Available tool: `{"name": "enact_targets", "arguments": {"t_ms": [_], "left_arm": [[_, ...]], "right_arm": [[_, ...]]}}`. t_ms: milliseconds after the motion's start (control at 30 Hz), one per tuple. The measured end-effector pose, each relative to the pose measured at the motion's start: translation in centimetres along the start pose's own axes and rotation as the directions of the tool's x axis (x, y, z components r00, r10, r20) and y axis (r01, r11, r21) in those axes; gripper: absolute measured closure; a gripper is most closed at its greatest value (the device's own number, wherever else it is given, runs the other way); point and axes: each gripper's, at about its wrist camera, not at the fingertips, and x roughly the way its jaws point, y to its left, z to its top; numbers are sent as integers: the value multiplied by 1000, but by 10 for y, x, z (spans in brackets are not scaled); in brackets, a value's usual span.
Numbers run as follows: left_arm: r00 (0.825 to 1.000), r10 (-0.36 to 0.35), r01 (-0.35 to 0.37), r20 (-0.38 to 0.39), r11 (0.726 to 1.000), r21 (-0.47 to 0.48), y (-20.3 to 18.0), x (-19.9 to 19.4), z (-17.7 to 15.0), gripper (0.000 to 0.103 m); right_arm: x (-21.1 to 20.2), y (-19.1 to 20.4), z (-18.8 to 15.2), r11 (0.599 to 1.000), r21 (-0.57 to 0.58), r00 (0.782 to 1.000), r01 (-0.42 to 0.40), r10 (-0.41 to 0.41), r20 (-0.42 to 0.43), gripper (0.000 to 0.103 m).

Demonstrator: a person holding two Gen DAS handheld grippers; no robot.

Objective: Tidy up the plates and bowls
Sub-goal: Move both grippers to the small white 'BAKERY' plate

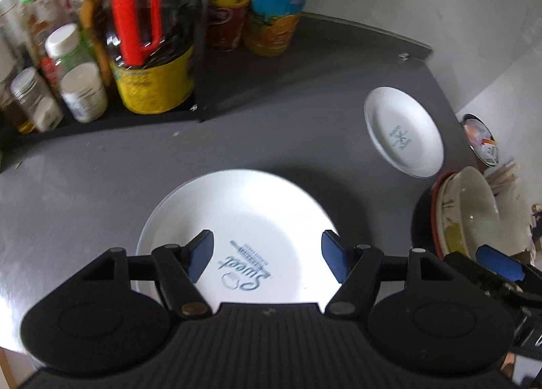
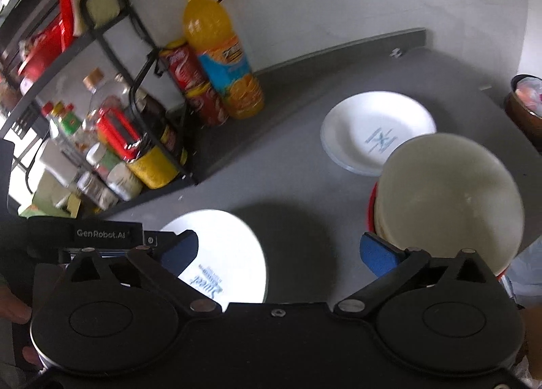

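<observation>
While hovering spread wide over the near plate at lower centre of the left wrist view, left hand-held gripper holds nothing, blue pads either side of the printed lettering. Best lowered toward the near rim, one pad slid under the lip and one over it, then closed gently; likely light and slippery, so kept level once lifted. Probably meant for the second plate lying at upper right on the grey desk, well apart from the first. Right hand-held gripper likewise wide and empty, its right pad just beside the stack of bowls at right of its view; whether touching cannot be told. Top bowl sits tilted in the stack, so worth steadying before anything goes near it. Worth keeping clear of the orange bottle and rack of jars at upper left.
</observation>
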Motion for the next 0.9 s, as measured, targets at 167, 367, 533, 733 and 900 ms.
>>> {"name": "enact_targets", "arguments": {"t_ms": [167,367,533,733,900], "left_arm": [[999,-37,38,-7,998,58,-10,4,13,35],[996,-90,92,-24,990,106,-23,8,26,35],[991,-121,127,-53,985,115,-34,17,32,35],[987,-144,152,-71,981,121,-47,27,39,35],[987,-141,150,-77,979,137,-59,36,48,35]], "right_arm": [[-3,-10,8,999,39,999,37,-38,30,0],[-13,-23,11,990,108,994,87,-94,60,0],[-16,-33,16,982,155,990,112,-124,70,1],[-20,-45,26,971,192,985,140,-157,78,1],[-20,-59,37,963,228,983,144,-165,76,1]]}}
